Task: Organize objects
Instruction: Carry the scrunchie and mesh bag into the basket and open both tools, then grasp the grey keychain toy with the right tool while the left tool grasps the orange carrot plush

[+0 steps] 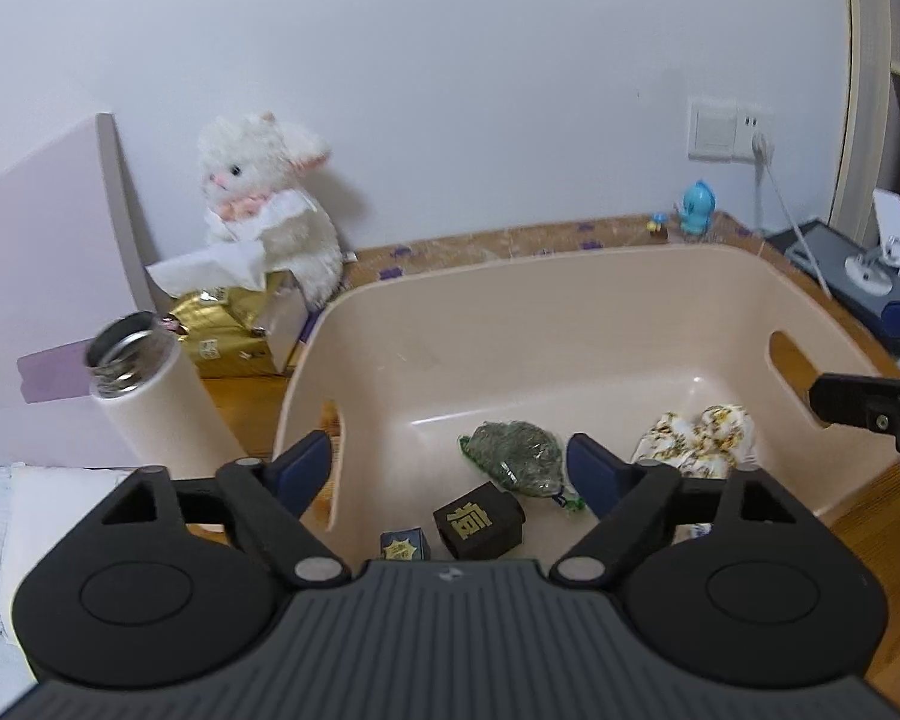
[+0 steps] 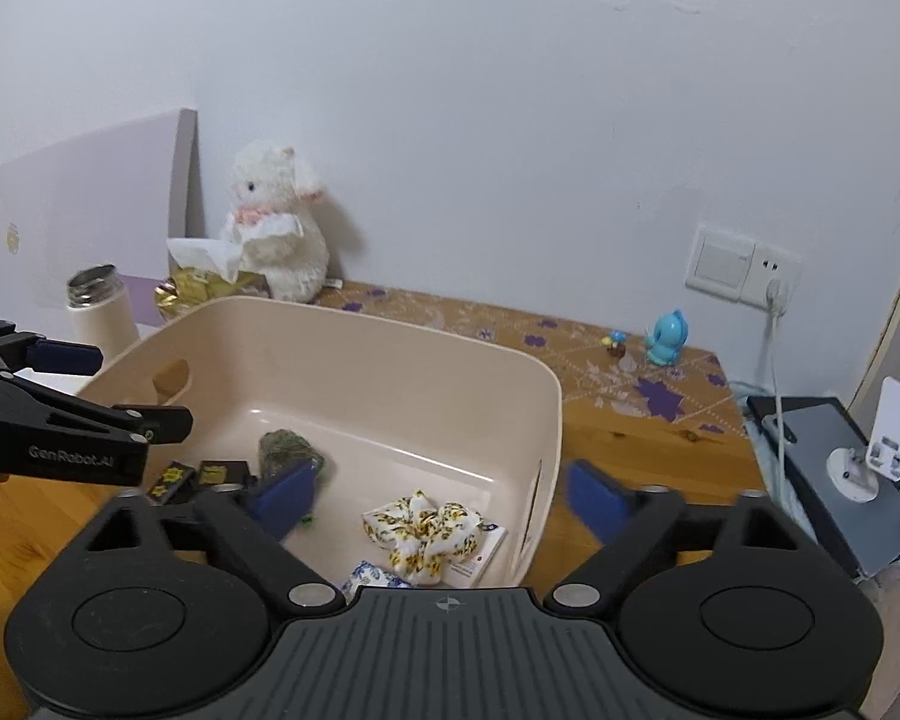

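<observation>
A bin (image 1: 570, 294) is sitting on a table (image 2: 630, 426). Inside are lying a leafy packet (image 1: 519, 459), a cloth bundle (image 1: 699, 435) to its right, and a small box (image 1: 480, 521) nearer. A flask (image 1: 150, 396) is standing left of the bin, a plush toy (image 1: 270, 204) behind.

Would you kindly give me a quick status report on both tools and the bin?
Left tool open, empty, over the bin. Right tool open, empty, straddling the bin's right wall. Green packet, black box, floral cloth inside. Nothing blocking.
</observation>
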Available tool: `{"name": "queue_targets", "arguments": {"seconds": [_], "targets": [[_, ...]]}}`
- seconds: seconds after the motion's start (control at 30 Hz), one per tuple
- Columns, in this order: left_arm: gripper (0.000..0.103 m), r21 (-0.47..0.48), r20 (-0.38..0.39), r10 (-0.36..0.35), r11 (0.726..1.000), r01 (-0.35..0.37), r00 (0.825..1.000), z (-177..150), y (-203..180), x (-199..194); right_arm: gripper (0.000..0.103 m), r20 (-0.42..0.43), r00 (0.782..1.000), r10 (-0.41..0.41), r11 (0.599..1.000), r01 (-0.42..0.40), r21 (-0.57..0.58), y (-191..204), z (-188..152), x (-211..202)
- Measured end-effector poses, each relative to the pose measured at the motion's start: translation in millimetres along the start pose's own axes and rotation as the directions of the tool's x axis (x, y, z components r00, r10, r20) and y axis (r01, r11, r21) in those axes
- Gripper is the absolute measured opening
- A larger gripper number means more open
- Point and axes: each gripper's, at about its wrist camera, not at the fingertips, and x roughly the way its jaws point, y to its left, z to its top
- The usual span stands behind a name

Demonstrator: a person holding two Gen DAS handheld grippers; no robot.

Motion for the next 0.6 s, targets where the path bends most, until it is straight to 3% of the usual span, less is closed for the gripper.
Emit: {"name": "queue_targets", "arguments": {"seconds": [0.27, 0.6], "targets": [[0.093, 0.007, 0.048, -0.017, 1.0, 0.017, 0.999, -18.9, 1.0, -53.8, 0.101, -0.013, 1.0, 0.012, 0.999, -0.013, -0.048, 10.4, -23.4, -38.5], [0.093, -0.005, -0.024, -0.035, 0.999, 0.035, 0.999, -64.5, -7.7, -71.7, 0.103, -0.084, 0.996, 0.038, 0.998, -0.043, -0.056, 20.2, -63.8, -52.7]]}}
